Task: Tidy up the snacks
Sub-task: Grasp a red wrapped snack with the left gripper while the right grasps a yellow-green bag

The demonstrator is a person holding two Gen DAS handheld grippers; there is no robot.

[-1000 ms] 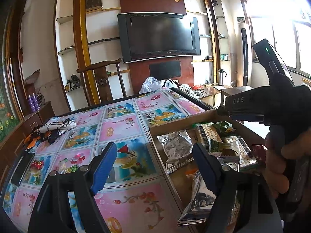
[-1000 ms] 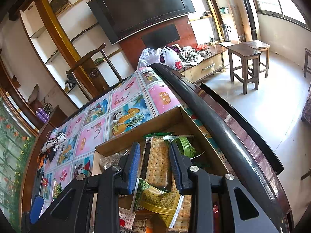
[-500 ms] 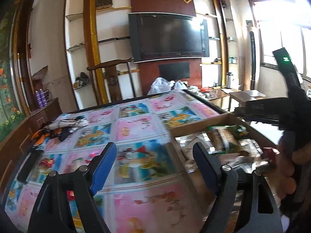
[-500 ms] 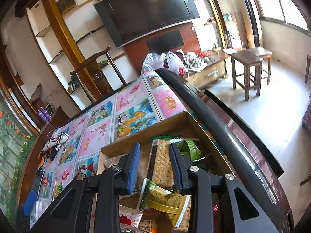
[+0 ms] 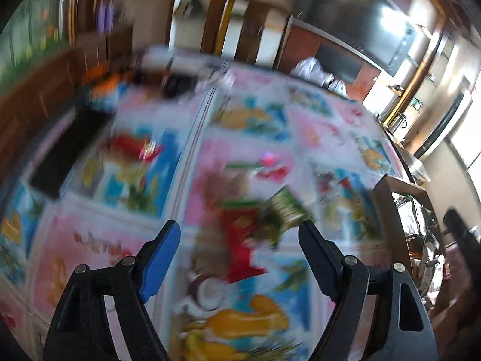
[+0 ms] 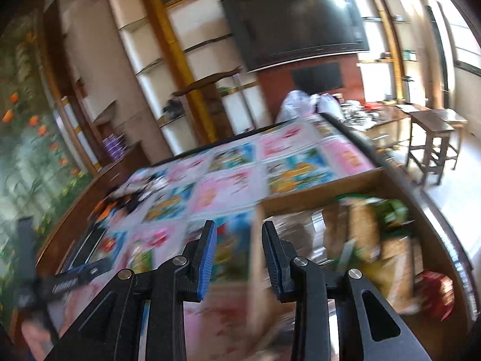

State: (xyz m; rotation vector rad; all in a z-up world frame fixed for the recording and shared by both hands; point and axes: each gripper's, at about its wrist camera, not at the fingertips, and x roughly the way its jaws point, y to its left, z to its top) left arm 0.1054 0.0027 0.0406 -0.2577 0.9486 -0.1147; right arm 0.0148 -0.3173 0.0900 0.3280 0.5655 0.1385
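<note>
A: How does the left claw [image 5: 237,228] stand?

B: Released. Its jaws are spread wide and nothing sits between the pads. It tilts down over the cloth [image 5: 240,150].

A: And the snacks?

B: Two packets lie loose on the cloth just ahead of that claw, in line with the gap between its fingers. One is a red pack [image 5: 237,243], close to the tips. The other is a green pack [image 5: 285,207], a little further out and toward the right finger. The two seem to touch, but the blur is too heavy to tell for sure.

A: Anything else near it?

B: The box [image 5: 387,204] stands off to the right of the right finger. A black slab [image 5: 66,153] lies well out to the left. I cannot tell what it is.

A: The right claw [image 6: 239,225]?

B: Its jaws are drawn close, with only a narrow gap left, and they grasp nothing. The near side wall of the box runs straight ahead through that gap, beyond the tips.

A: What is in the box?

B: More snacks [image 6: 366,234], piled ahead and to the right of the right finger. They are smeared by blur. A TV [image 6: 294,27] hangs far ahead.
</note>
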